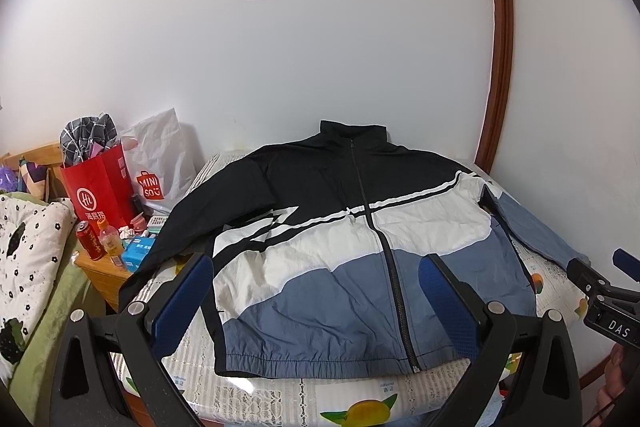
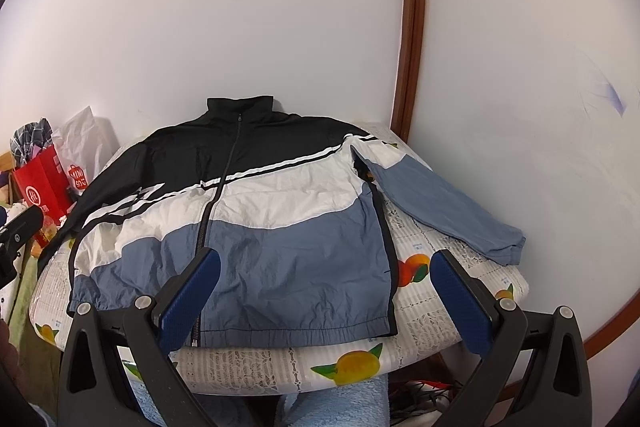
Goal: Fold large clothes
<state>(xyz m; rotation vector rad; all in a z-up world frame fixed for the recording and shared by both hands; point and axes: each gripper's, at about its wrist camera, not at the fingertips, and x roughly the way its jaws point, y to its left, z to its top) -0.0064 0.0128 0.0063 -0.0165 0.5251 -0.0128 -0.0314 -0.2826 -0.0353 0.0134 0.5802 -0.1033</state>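
Jacket (image 1: 340, 227), crinkled nylon, spread flat

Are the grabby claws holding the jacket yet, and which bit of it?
Nothing is held. The left gripper and right gripper both hang open above the jacket, which lies flat on the table.

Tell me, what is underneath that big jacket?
The jacket lies flat on a table covered by a lacy white cloth with a fruit print, which shows around the hem and under the blue sleeve. Anything directly beneath the jacket's body is hidden.
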